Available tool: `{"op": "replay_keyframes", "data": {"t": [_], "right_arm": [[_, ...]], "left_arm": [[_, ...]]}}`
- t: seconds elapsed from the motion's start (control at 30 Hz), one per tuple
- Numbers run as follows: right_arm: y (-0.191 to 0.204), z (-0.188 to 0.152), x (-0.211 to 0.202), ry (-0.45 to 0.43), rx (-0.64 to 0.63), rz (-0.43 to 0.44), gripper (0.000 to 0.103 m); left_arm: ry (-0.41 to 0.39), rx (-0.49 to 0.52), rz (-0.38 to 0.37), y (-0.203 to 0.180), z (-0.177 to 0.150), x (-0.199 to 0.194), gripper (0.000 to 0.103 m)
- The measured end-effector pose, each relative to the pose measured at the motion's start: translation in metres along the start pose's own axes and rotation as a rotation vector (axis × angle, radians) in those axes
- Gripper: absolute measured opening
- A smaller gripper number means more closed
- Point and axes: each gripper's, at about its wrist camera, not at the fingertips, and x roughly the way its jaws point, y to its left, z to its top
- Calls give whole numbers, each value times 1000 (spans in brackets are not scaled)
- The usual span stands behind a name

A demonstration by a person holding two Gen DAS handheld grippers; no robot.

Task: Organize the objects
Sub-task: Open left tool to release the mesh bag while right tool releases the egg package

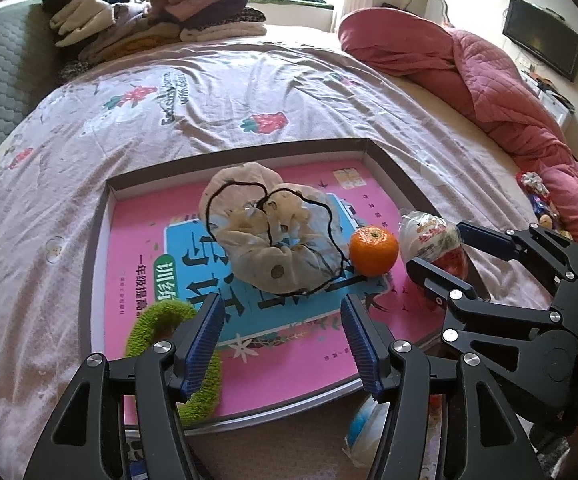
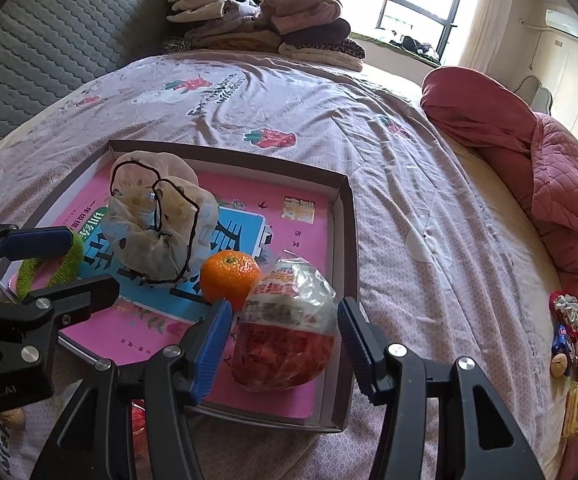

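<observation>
A shallow brown box [image 1: 373,148] [image 2: 349,216] lies on the bed with a pink book [image 1: 289,352] [image 2: 273,208] in it. On the book lie a beige cloth pouch with a black cord [image 1: 277,224] [image 2: 157,220], an orange [image 1: 373,251] [image 2: 229,278], a green fuzzy ring [image 1: 157,316] [image 2: 65,264] and a clear snack bag with red contents [image 1: 433,240] [image 2: 285,332]. My left gripper [image 1: 283,340] [image 2: 73,260] is open and empty over the book's near edge. My right gripper [image 2: 281,344] [image 1: 445,252] is open, its fingers on either side of the snack bag.
Folded clothes [image 1: 157,12] [image 2: 265,20] are stacked at the far end of the bed. A red quilt [image 1: 489,80] [image 2: 529,168] lies on the right. Small wrapped snacks [image 2: 565,336] [image 1: 537,196] lie beside it. A plastic bag with a blue item [image 1: 363,428] lies near the box's front edge.
</observation>
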Motion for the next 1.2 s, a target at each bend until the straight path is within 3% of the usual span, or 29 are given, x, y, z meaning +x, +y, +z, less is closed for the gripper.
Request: {"op": "replay_keyframes", "data": {"t": [0.1, 0.8, 1.2], "right_arm": [[0, 0, -1, -3, 2, 1, 55], [3, 7, -18, -55, 5, 12, 59], [8, 11, -36, -96, 4, 29, 59]], "left_arm": [[-9, -1, 8, 1, -1, -4, 69], [-61, -12, 90, 18, -13, -32, 70], [-103, -75, 105, 32, -26, -51, 75]]}}
